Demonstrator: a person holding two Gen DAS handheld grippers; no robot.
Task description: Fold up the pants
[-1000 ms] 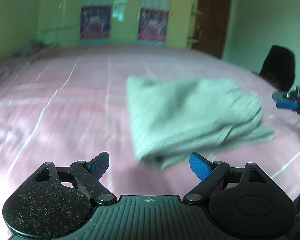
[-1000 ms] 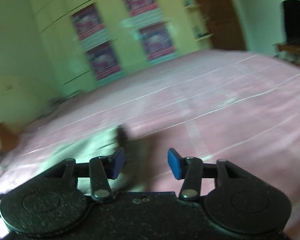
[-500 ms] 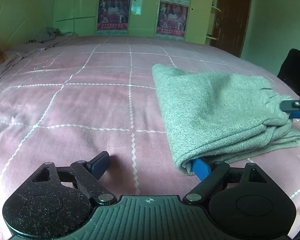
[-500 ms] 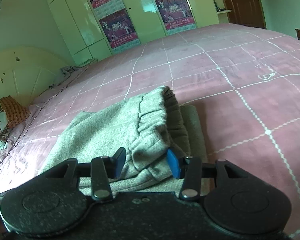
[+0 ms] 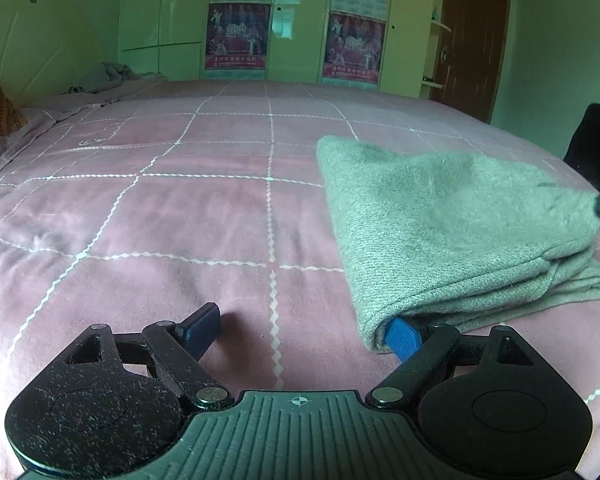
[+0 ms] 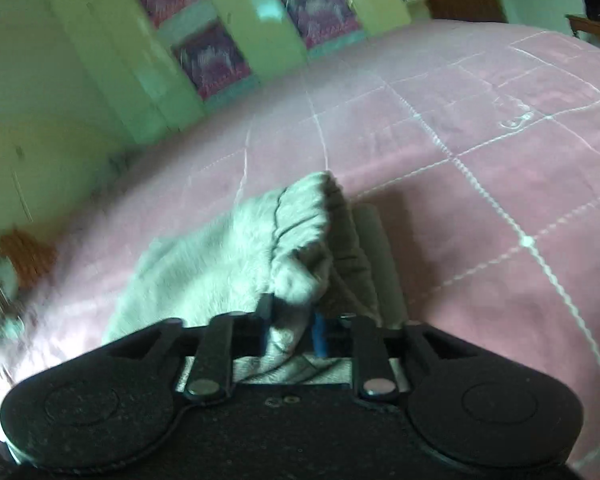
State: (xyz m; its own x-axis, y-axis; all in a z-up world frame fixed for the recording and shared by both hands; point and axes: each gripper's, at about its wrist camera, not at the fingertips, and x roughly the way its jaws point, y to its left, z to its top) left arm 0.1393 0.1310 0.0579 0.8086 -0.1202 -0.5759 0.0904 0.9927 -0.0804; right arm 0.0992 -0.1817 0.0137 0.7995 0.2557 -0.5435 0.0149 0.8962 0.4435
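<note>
Soft, floppy grey knit pants (image 5: 440, 224), probably sagging unless grabbed by thick folded edges. Right gripper (image 6: 290, 330) just pinching waistband; left gripper (image 5: 304, 330) wide open.

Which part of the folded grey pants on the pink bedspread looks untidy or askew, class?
The folded grey pants are uneven: on the side nearest the left camera a lower layer sticks out past the top fold. The gathered waistband end is bunched between the right gripper's jaws, which have just been closing.
</note>
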